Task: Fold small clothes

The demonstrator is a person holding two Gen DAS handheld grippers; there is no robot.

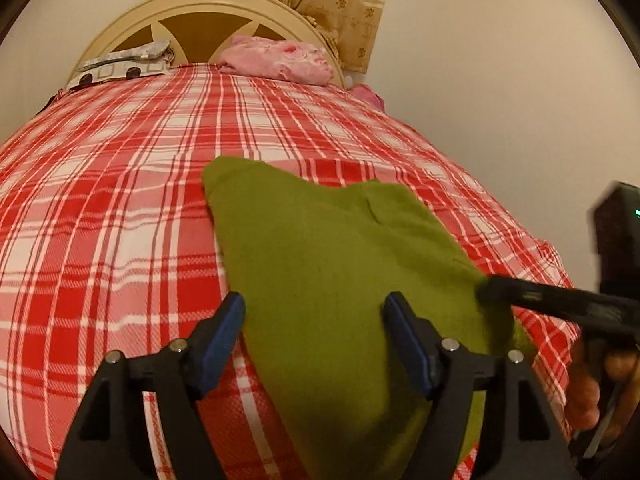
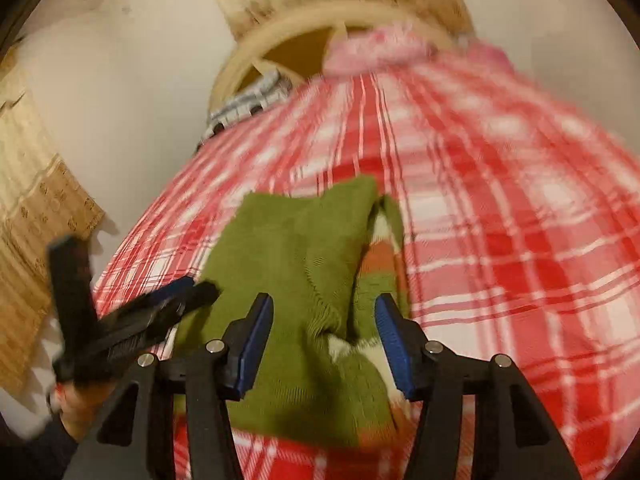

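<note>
Sweater (image 2: 288, 280) underside hidden; bedspread (image 2: 500, 240) blurred

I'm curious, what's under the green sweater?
The green sweater lies on the red plaid bedcover, which shows all around it. A striped layer peeks out at its folded edge. Anything else beneath is covered.

Each black plastic two-finger left gripper (image 1: 314, 316) and black plastic two-finger right gripper (image 2: 324, 320) carries flat blue rubber pads (image 1: 404, 340) and round silver pivot screws (image 1: 451, 344). A small green indicator light (image 1: 637, 213) glows on the right unit's black housing. A dark sleeve (image 2: 44, 444) covers the left wrist.
</note>
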